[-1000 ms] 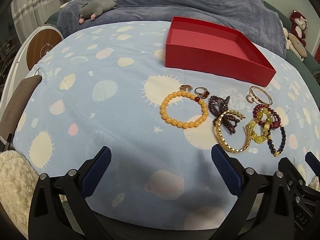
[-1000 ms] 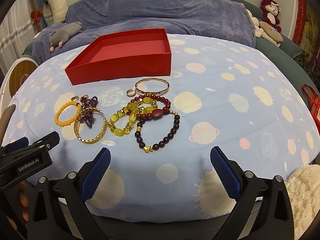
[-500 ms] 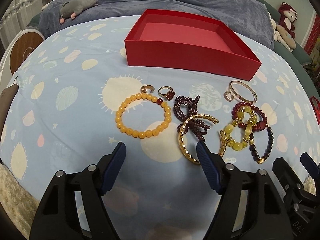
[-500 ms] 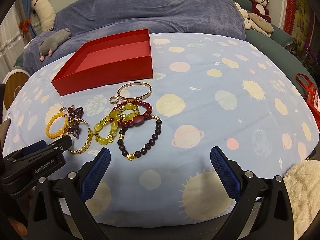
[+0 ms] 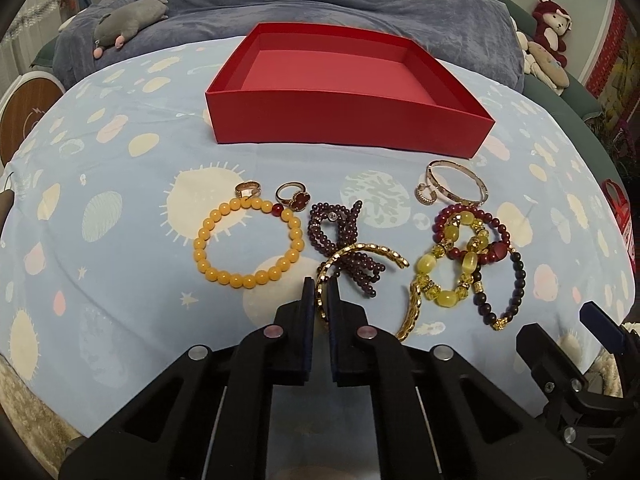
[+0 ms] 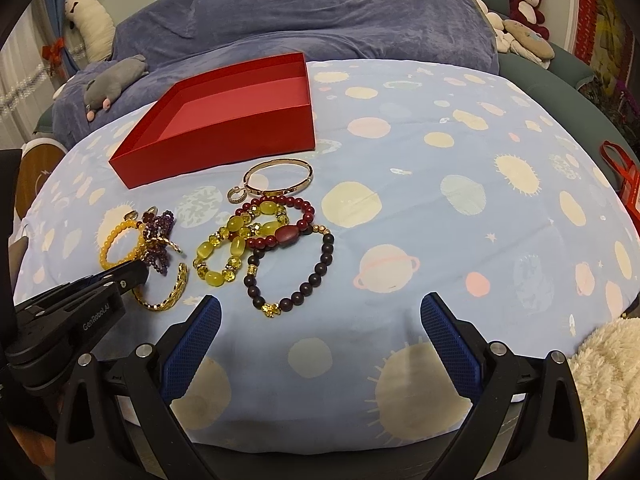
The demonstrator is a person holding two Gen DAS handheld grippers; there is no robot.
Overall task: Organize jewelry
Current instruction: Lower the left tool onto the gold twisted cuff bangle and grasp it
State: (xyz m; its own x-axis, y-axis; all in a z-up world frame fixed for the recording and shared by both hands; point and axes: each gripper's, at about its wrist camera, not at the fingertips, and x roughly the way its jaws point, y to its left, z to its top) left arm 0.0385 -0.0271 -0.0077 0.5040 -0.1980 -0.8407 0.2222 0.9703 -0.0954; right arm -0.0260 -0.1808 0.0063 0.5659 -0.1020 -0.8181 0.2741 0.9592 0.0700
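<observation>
Several bracelets and rings lie on the blue planet-print cloth in front of an open red box [image 5: 348, 120]. My left gripper [image 5: 321, 286] has its jaws closing, the pads pressed on the left rim of the gold cuff bangle [image 5: 370, 249], which rests on the cloth over a purple bead bracelet [image 5: 340, 232]. To its left lies a yellow bead bracelet [image 5: 202, 240]; to its right, a yellow-green chunky bracelet [image 5: 448, 296]. In the right wrist view, the left gripper [image 6: 134, 276] sits on the gold bangle [image 6: 178, 290]. My right gripper [image 6: 320, 299] hangs open, nearer than the pile, nothing between its fingers.
Two rings [image 5: 248, 189] [image 5: 294, 198] and a rose-gold bangle [image 5: 460, 184] lie nearer the box. A dark bead bracelet [image 6: 316, 272] lies closest to my right gripper. Behind the cloth are a blue-grey blanket [image 6: 320, 16] and plush toys; a fluffy cream rug [image 6: 604, 368] is at the right.
My left gripper went from wide open to shut, moving in towards the jewelry pile until its pads closed on the gold bangle. The right gripper stayed open and hardly moved.
</observation>
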